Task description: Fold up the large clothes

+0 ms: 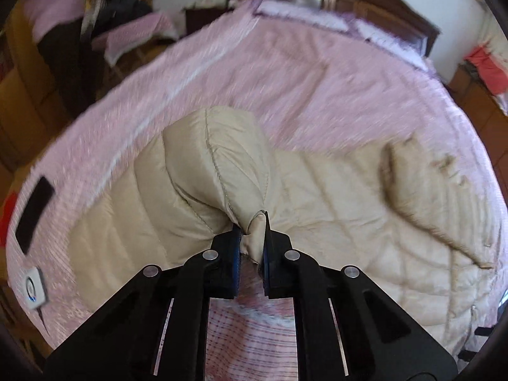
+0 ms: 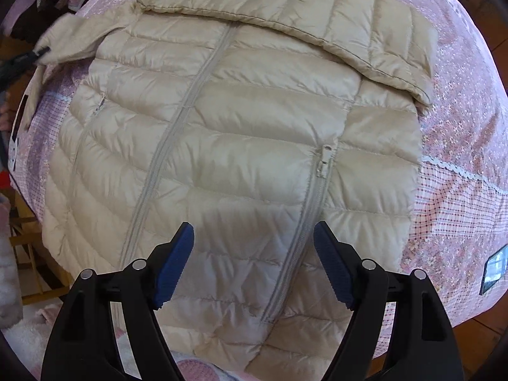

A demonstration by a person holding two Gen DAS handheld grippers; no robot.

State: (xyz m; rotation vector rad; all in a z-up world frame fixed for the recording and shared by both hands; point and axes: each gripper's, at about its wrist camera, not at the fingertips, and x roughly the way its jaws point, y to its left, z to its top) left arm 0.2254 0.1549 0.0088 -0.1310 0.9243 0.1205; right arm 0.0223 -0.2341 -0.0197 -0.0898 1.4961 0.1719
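Observation:
A beige quilted puffer jacket (image 2: 238, 127) lies zipper-side up on the pink bed cover (image 2: 460, 95). One sleeve (image 2: 301, 9) is folded across its upper part. In the left wrist view my left gripper (image 1: 252, 219) is shut on the cuff of the other sleeve (image 1: 219, 158), which is raised off the bed and bunched. The same gripper (image 2: 35, 55) shows at the far left of the right wrist view, holding that sleeve (image 2: 70, 38). My right gripper (image 2: 254, 231) hangs open above the jacket's lower front, between the main zipper and a pocket zipper (image 2: 322, 162), with nothing between its blue pads.
A black phone (image 1: 35, 212) and a small white device (image 1: 35, 289) lie on the bed's left edge. Another phone (image 2: 493, 268) lies near the right edge. A wooden headboard (image 1: 333, 0) stands at the far end. Clothes are piled on furniture (image 1: 104, 6) beside the bed.

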